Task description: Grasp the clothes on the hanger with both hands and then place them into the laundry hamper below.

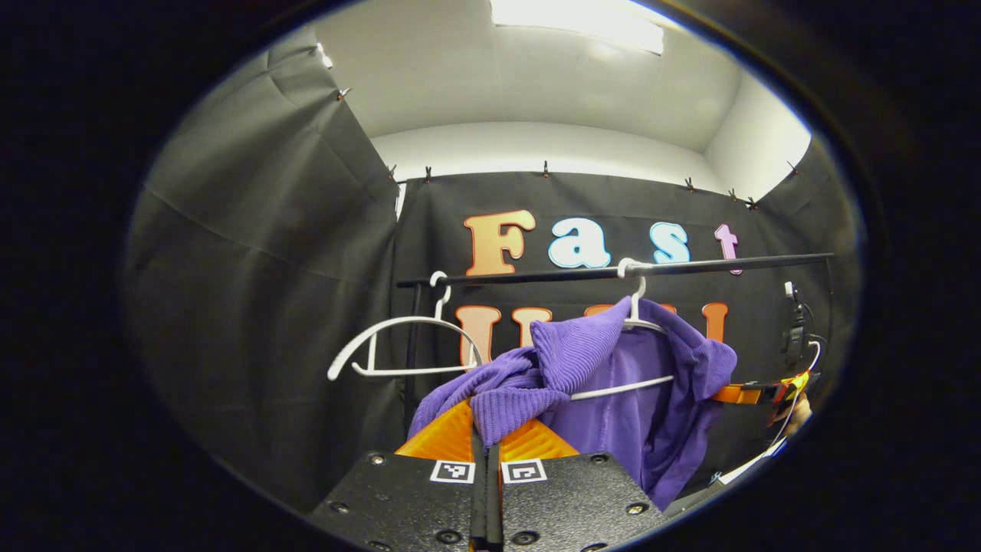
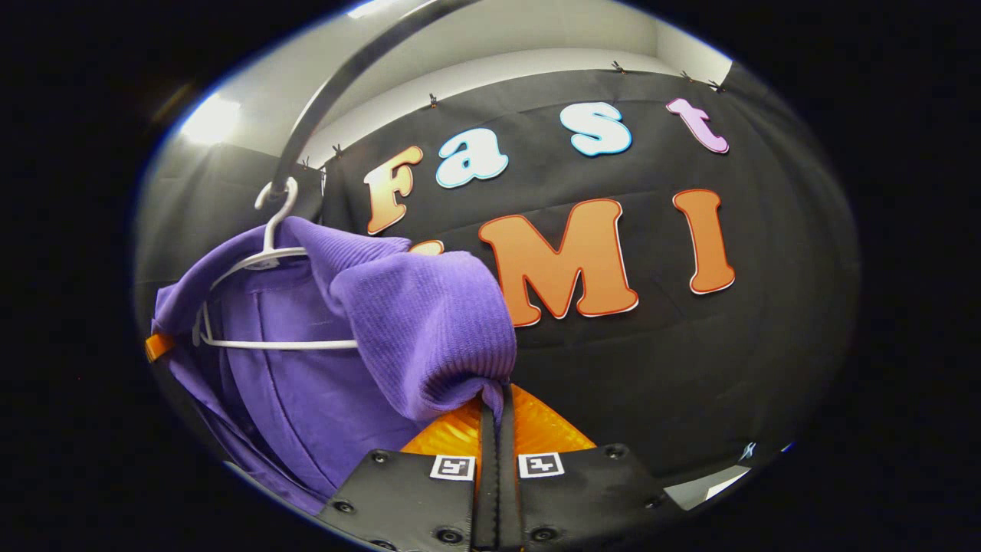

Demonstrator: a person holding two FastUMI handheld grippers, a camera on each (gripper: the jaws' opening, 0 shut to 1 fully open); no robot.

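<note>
While the purple sweater (image 1: 613, 383) hangs on its white hanger (image 1: 625, 387), each hand-held gripper, left (image 1: 487, 438) and right (image 2: 494, 399), pinches a bunched fold, raised toward the rail (image 1: 613, 271).

This is a recording booth, not a lived-in room: black cloth walls (image 1: 260, 253) are pinned up with small clips (image 1: 546, 166) below plain white upper walls and a bright ceiling light panel (image 1: 575, 19). A thin black clothes rail (image 1: 690, 267) spans the back, carrying white plastic hangers (image 1: 398, 345), like a staged laundry corner.
</note>
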